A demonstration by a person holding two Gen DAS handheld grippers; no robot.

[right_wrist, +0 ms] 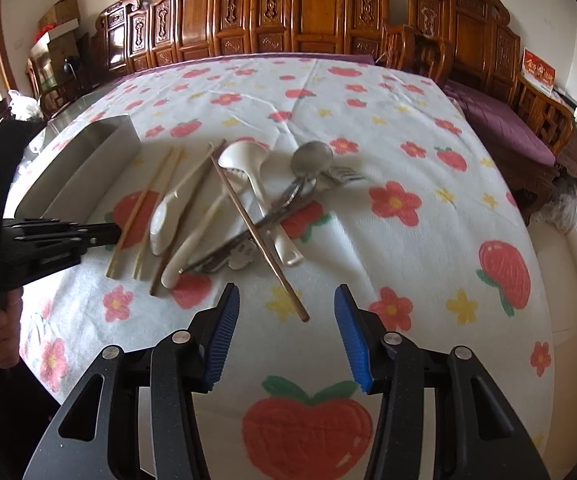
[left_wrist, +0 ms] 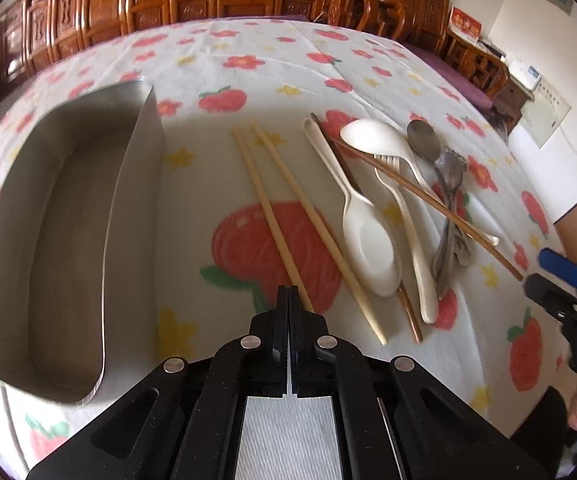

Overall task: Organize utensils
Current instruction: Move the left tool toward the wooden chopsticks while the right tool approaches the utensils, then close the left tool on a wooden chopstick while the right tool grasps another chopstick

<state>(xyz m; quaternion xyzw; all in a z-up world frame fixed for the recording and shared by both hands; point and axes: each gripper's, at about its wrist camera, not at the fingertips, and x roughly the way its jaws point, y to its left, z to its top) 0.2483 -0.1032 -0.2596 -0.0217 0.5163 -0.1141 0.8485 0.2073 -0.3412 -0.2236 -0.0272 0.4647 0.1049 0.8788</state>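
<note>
- The left gripper (left_wrist: 289, 292) is pressed together on the near end of one pale chopstick (left_wrist: 266, 208), just right of the steel tray (left_wrist: 128, 184).
- Risk: pinched at its tip, the stick may pivot or slip before reaching the tray.
- The right gripper (right_wrist: 284, 312) stands spread and empty above the dark chopstick (right_wrist: 260, 236); lowering carelessly could scatter the pile.
- Count: two pale chopsticks, two dark, two white spoons, one white fork; the metal pieces overlap too much to count.
</note>
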